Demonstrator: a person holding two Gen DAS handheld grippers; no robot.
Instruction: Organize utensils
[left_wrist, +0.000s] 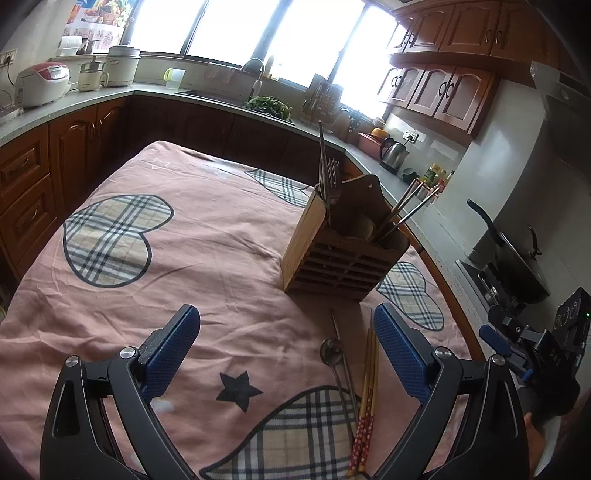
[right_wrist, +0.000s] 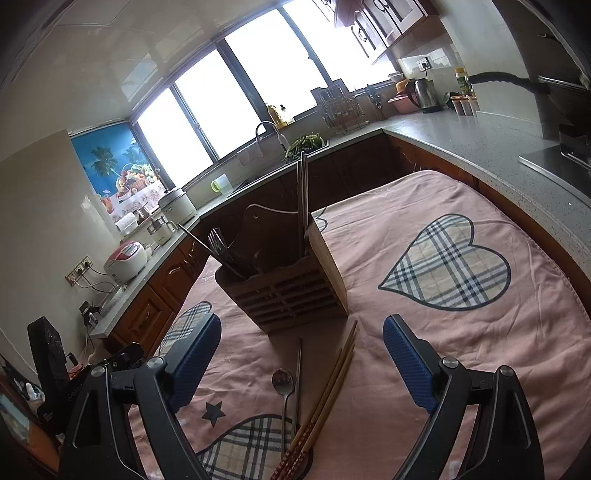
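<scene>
While both the left gripper (left_wrist: 287, 334) and right gripper (right_wrist: 302, 345) hang spread and empty, spoon (left_wrist: 332, 350) and wooden chopsticks (left_wrist: 366, 398) lie before the wooden utensil holder (left_wrist: 341, 243) on open pink cloth (left_wrist: 207, 236), their near ends cut off.

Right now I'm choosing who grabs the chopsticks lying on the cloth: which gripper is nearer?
Right. The right gripper is open directly over the chopsticks; the left gripper is open with them under its right finger.

Wooden slatted holder (left_wrist: 343, 254); glossy metal spoon (left_wrist: 332, 350); wooden chopsticks (left_wrist: 367, 387); creased matt cloth (left_wrist: 207, 236).
</scene>
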